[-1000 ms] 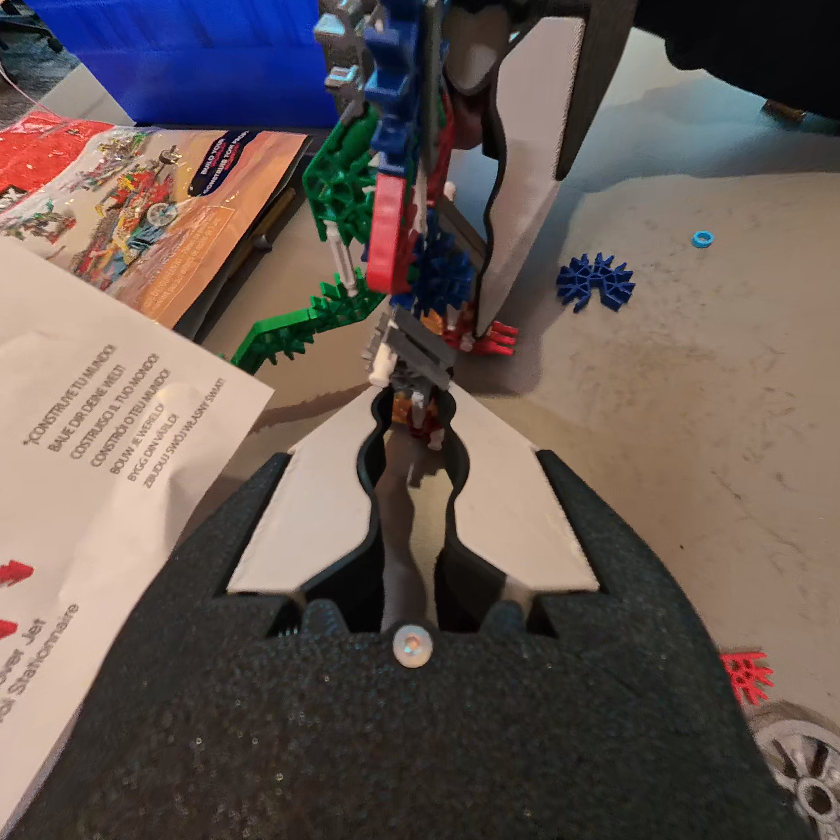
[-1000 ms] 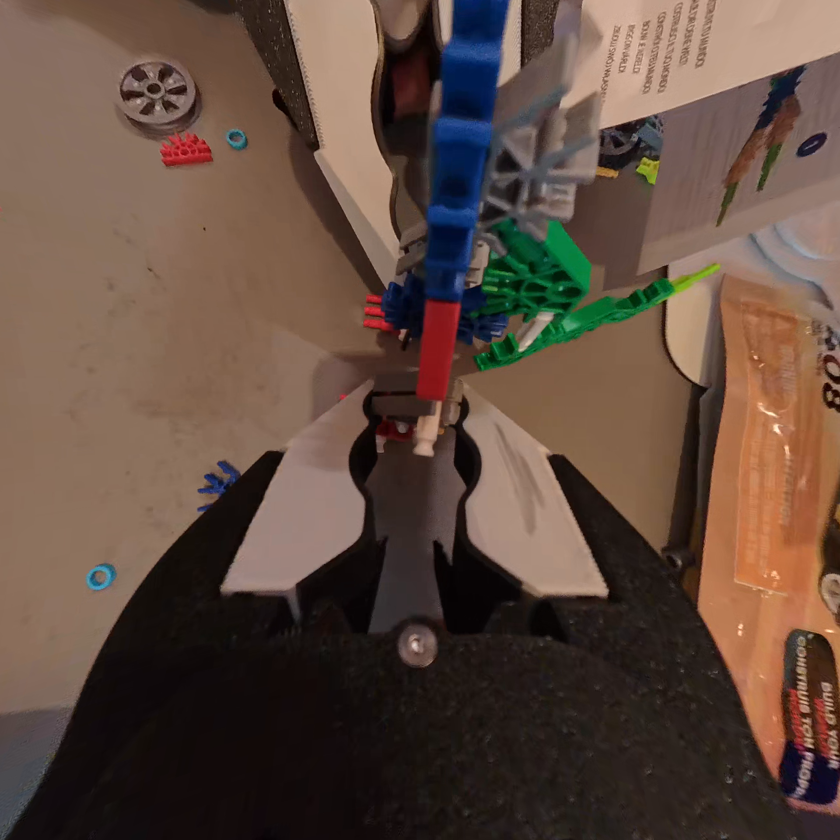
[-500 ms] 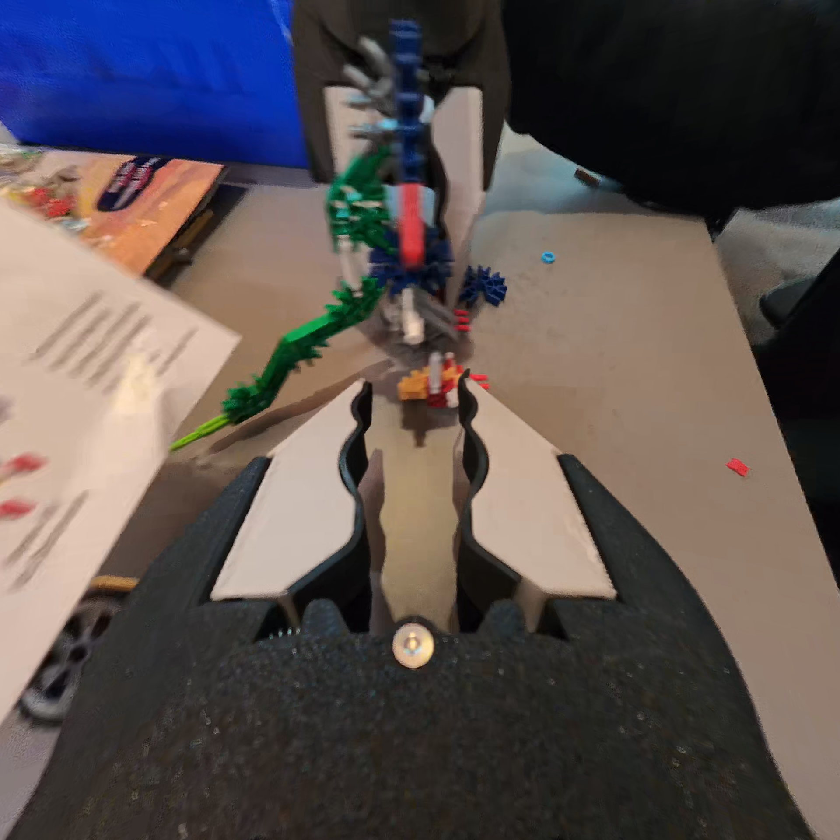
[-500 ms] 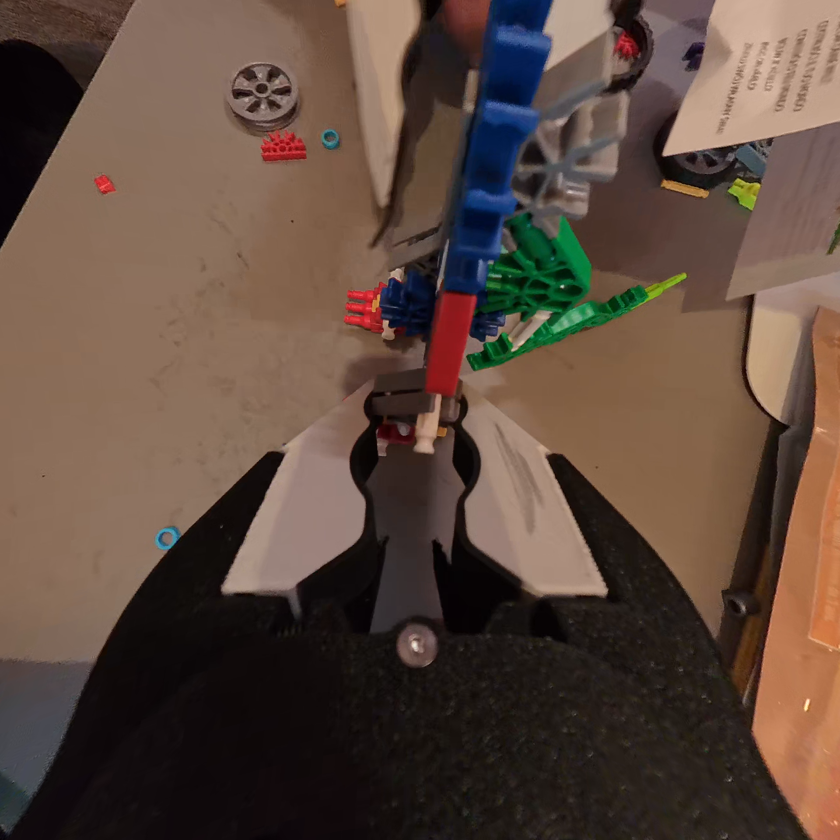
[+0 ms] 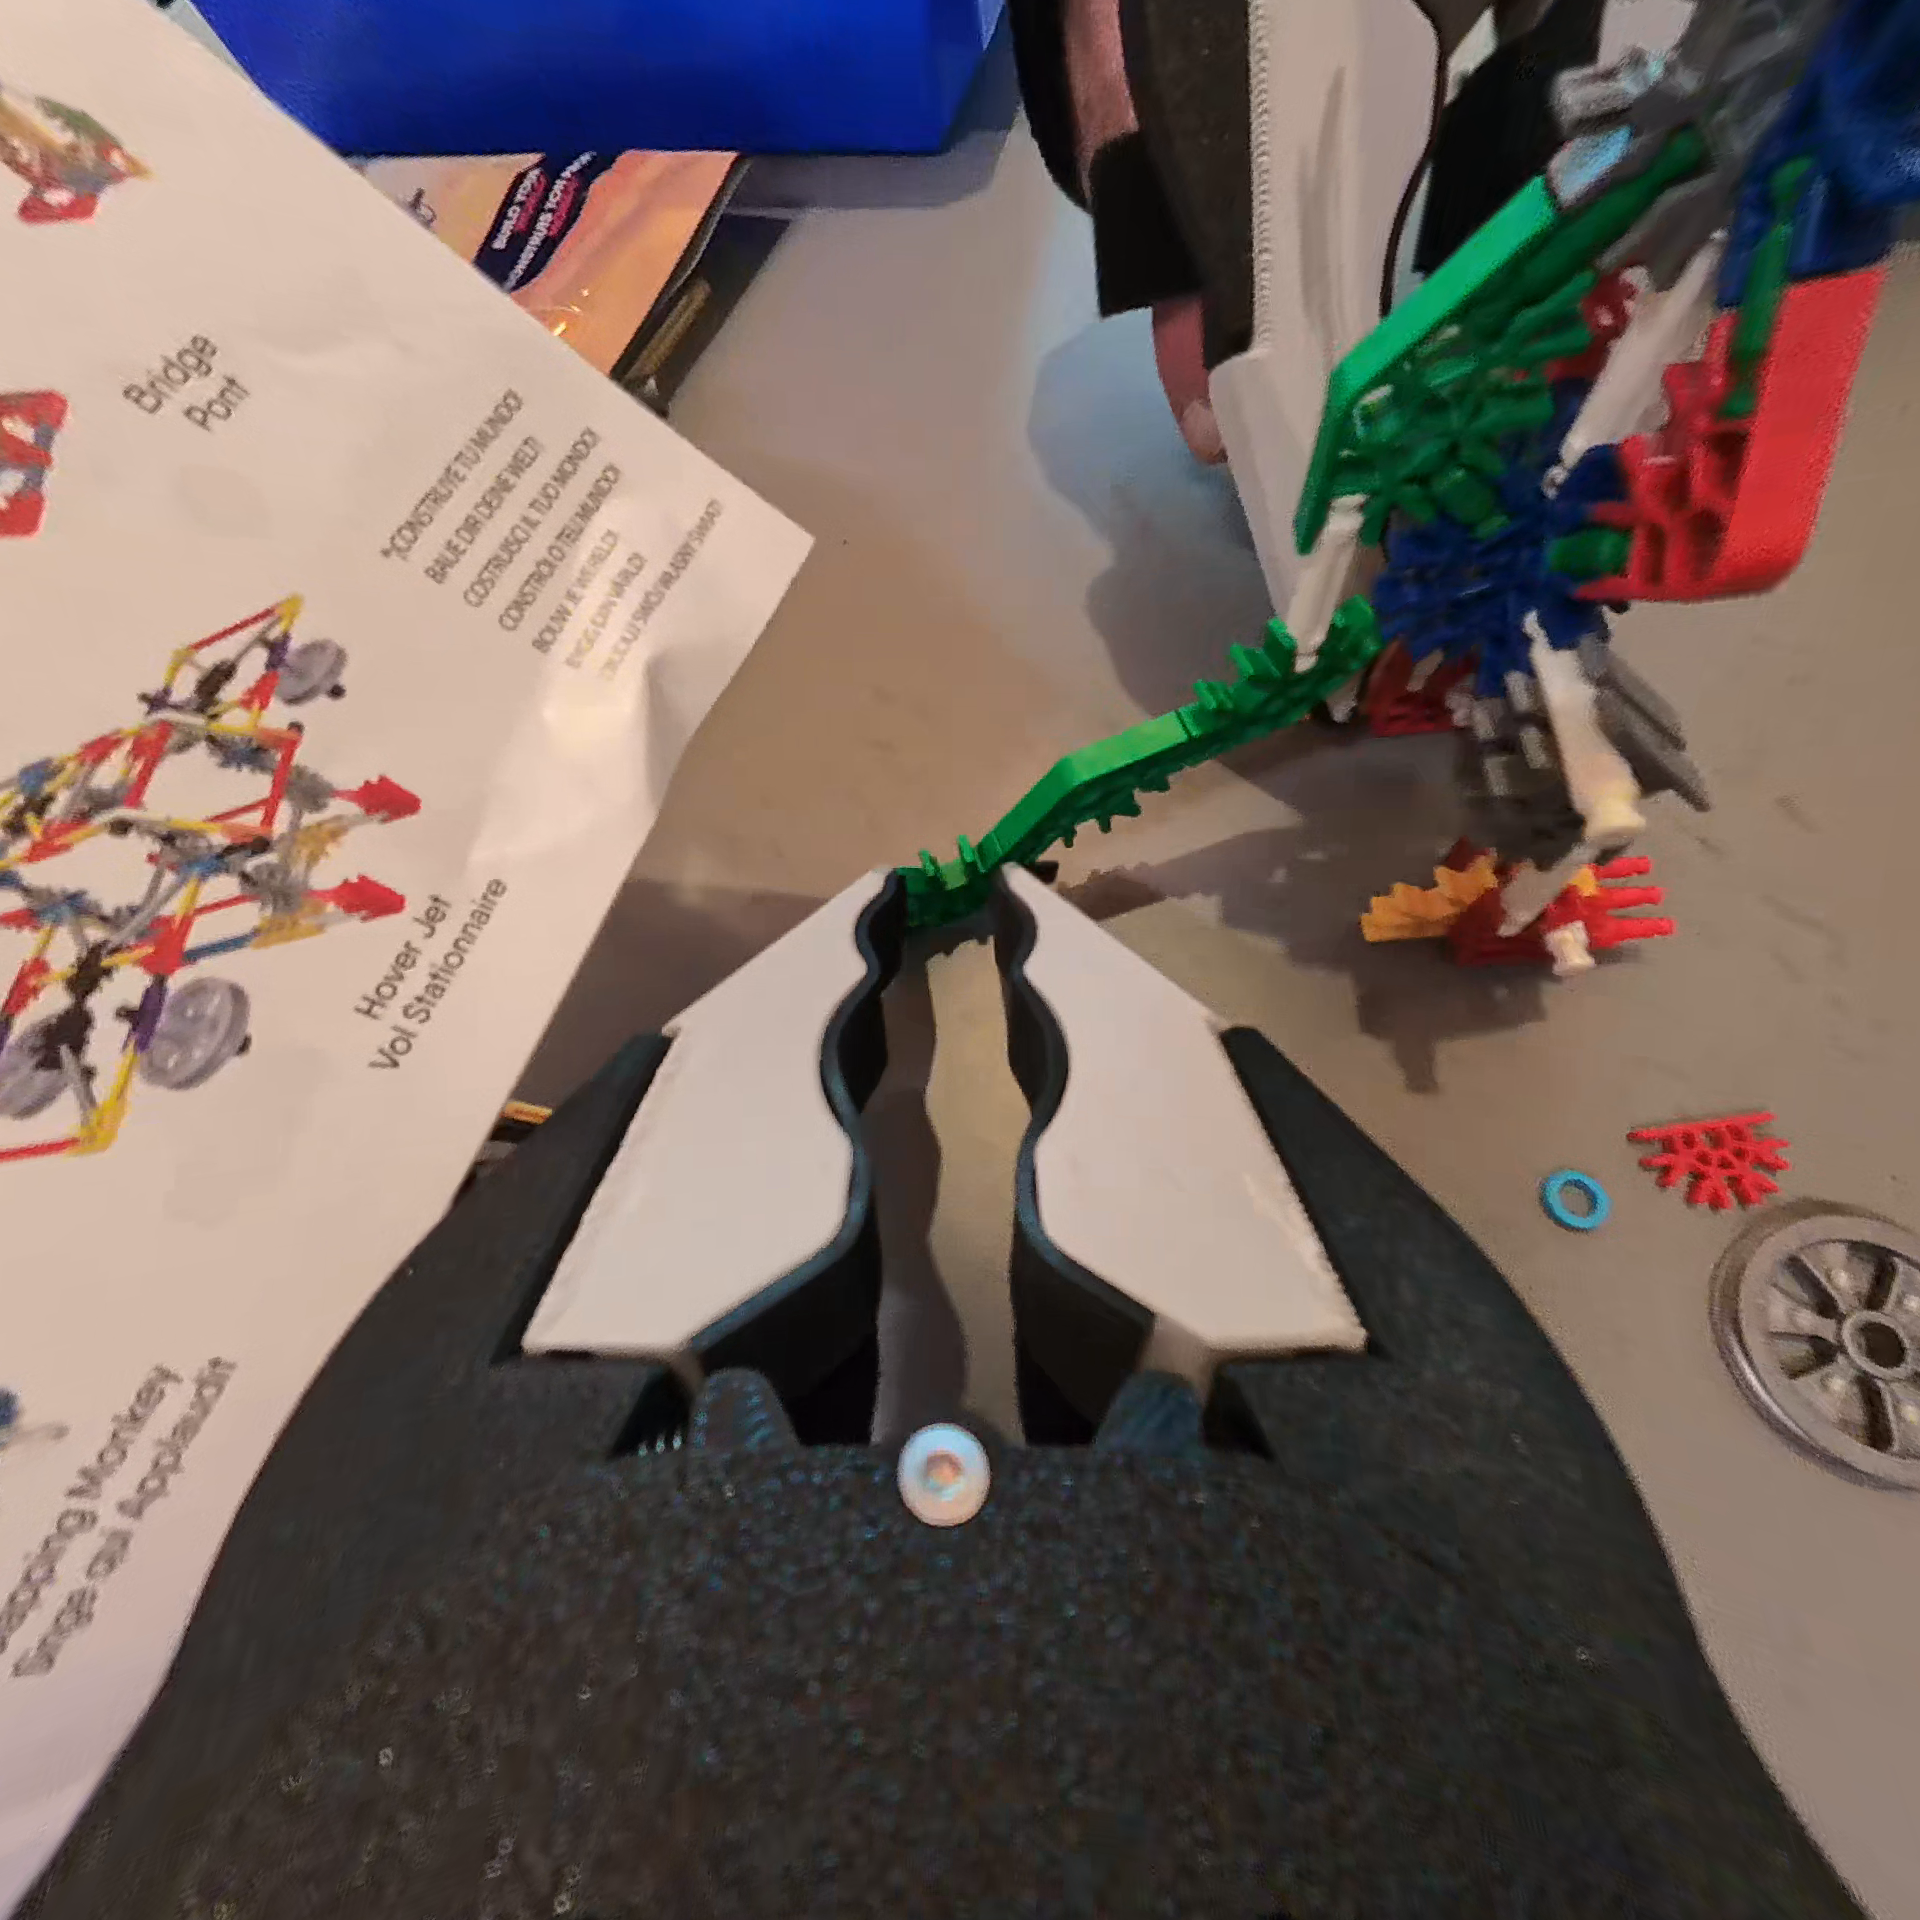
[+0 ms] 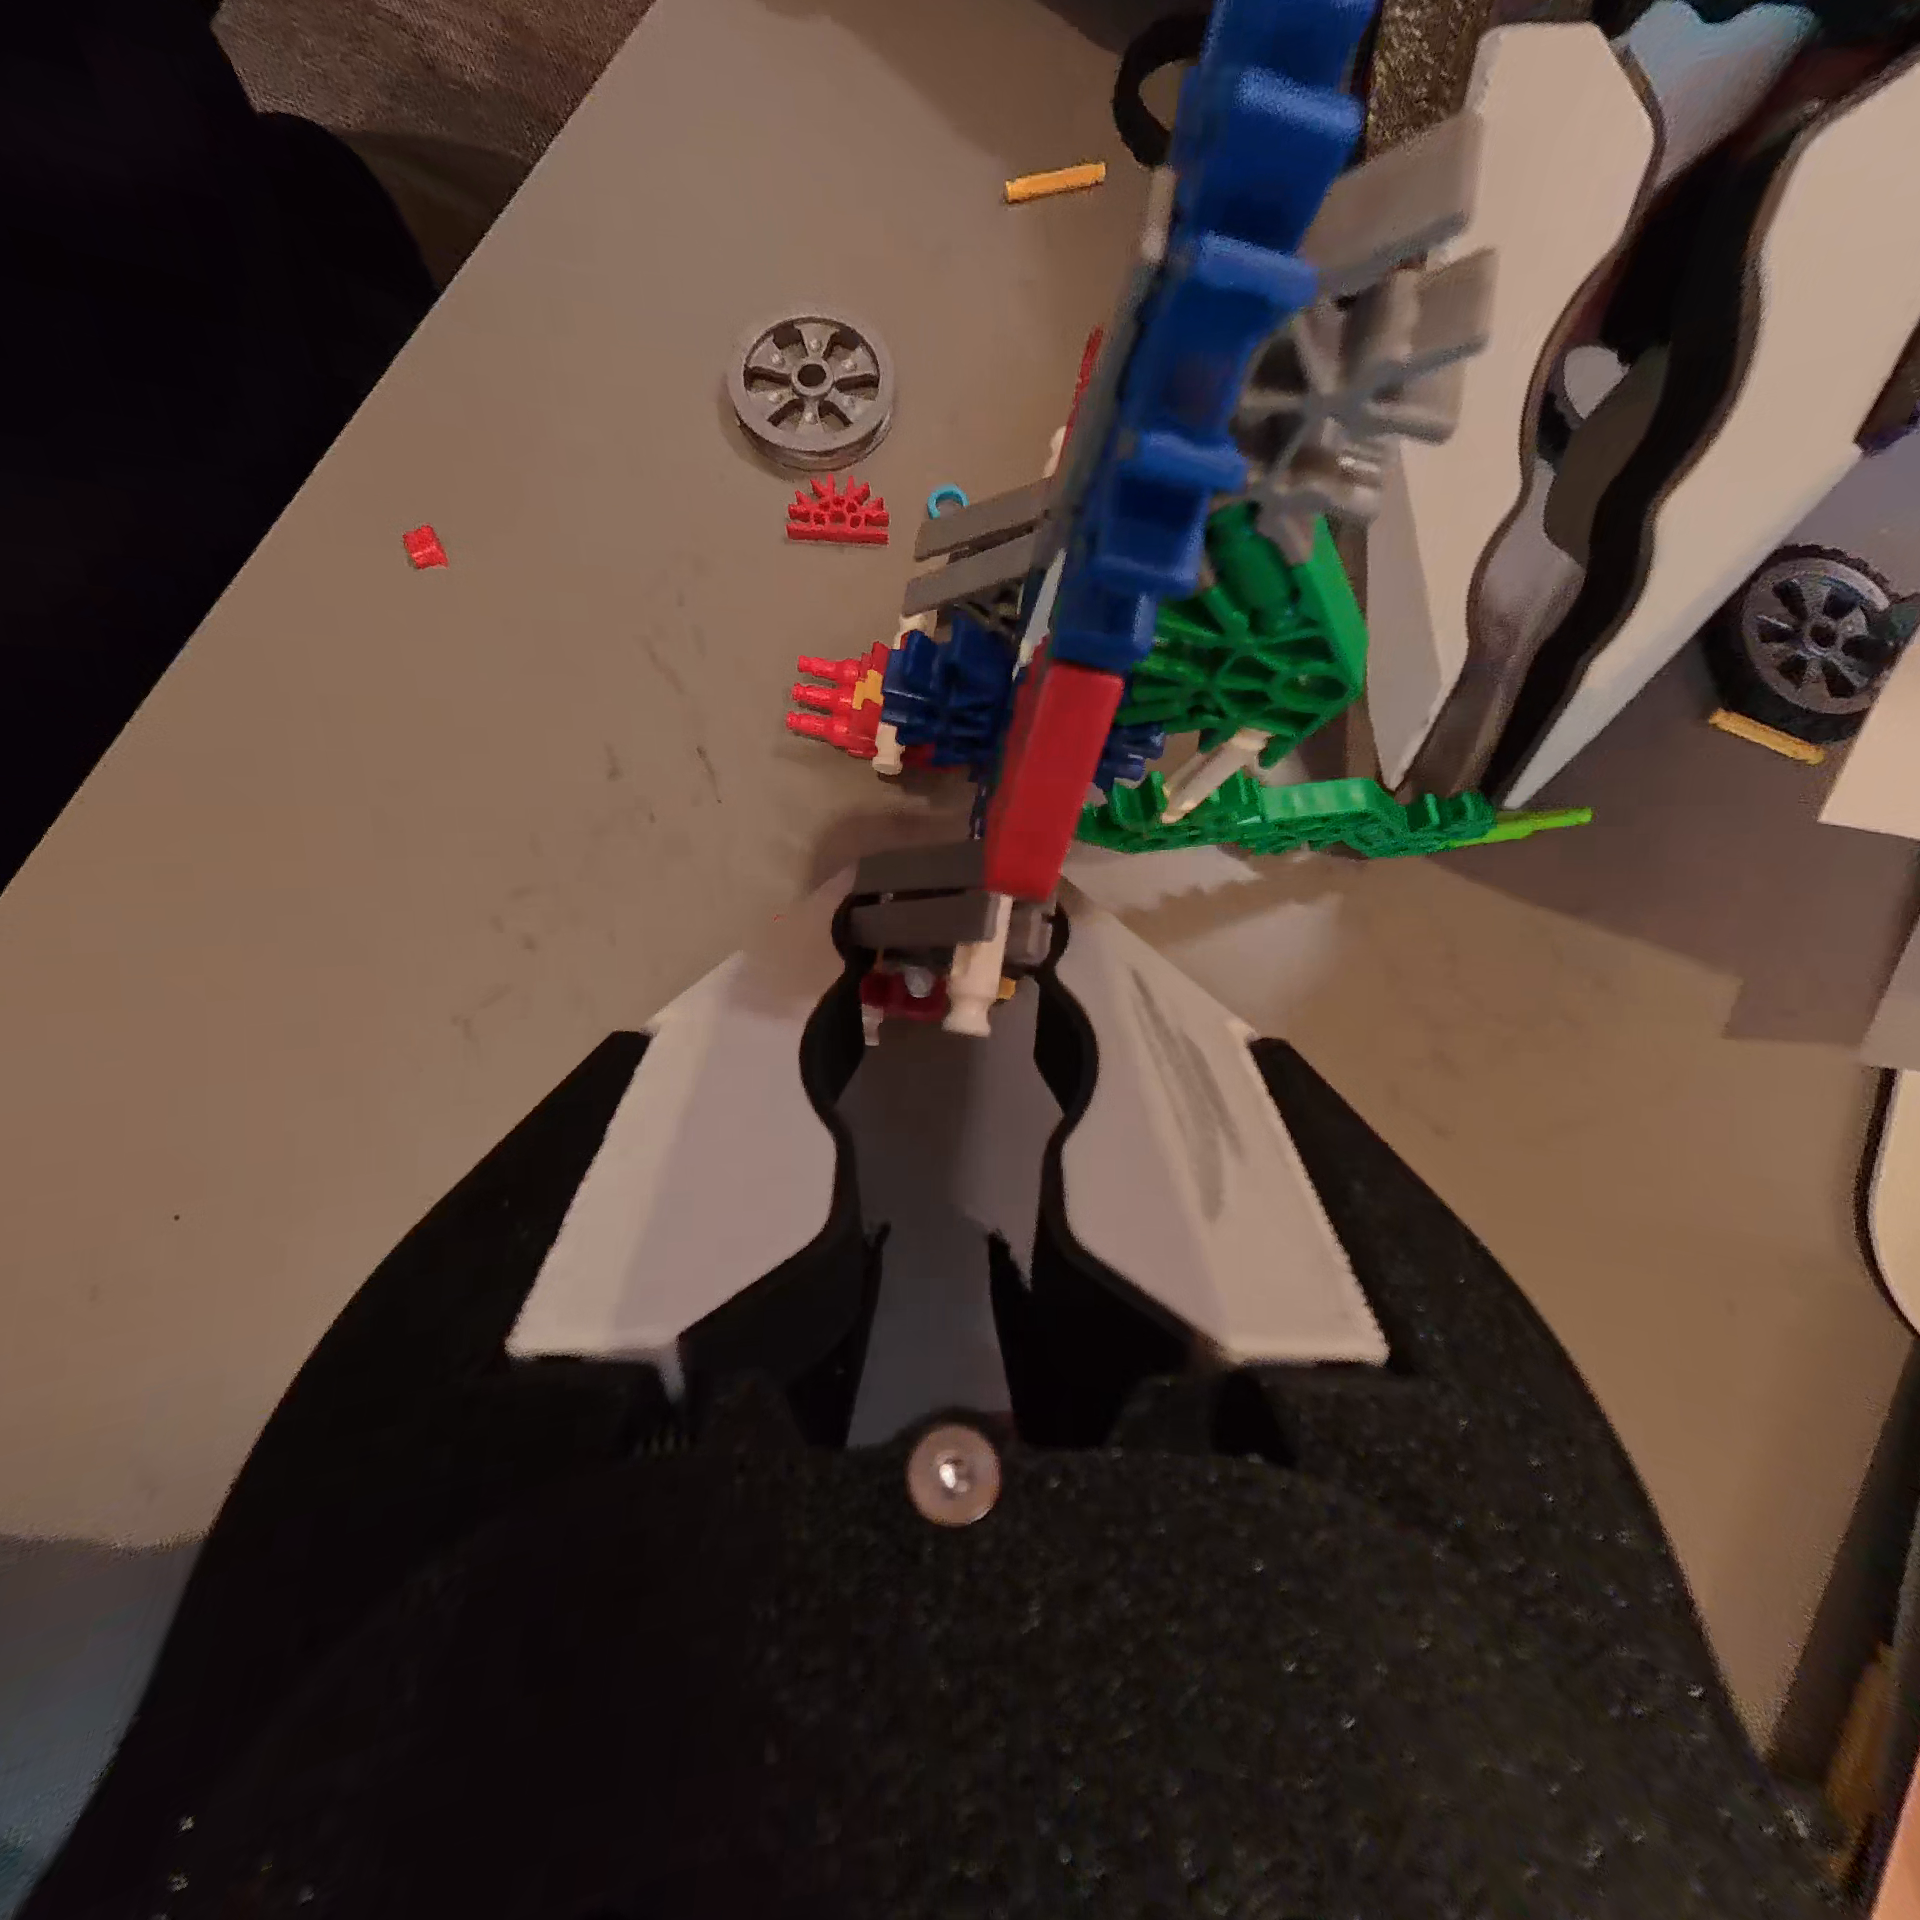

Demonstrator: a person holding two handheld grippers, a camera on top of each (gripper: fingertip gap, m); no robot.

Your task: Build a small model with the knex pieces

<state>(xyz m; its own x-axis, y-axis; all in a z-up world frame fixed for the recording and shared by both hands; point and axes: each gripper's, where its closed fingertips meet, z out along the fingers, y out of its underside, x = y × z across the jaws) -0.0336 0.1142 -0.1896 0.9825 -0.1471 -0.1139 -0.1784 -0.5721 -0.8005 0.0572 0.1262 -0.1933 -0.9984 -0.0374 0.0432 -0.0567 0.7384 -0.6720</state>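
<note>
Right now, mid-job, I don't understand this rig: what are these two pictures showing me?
Each picture comes from a camera mounted on a hand-held two-finger gripper, looking along its fingers.

In the left wrist view, the left gripper has its tips around the green spiky tail of a toy model. In the right wrist view, the right gripper is shut on the model's grey foot piece.

On the grey table lie a grey wheel, a red connector, a blue ring and a printed instruction sheet.
</note>
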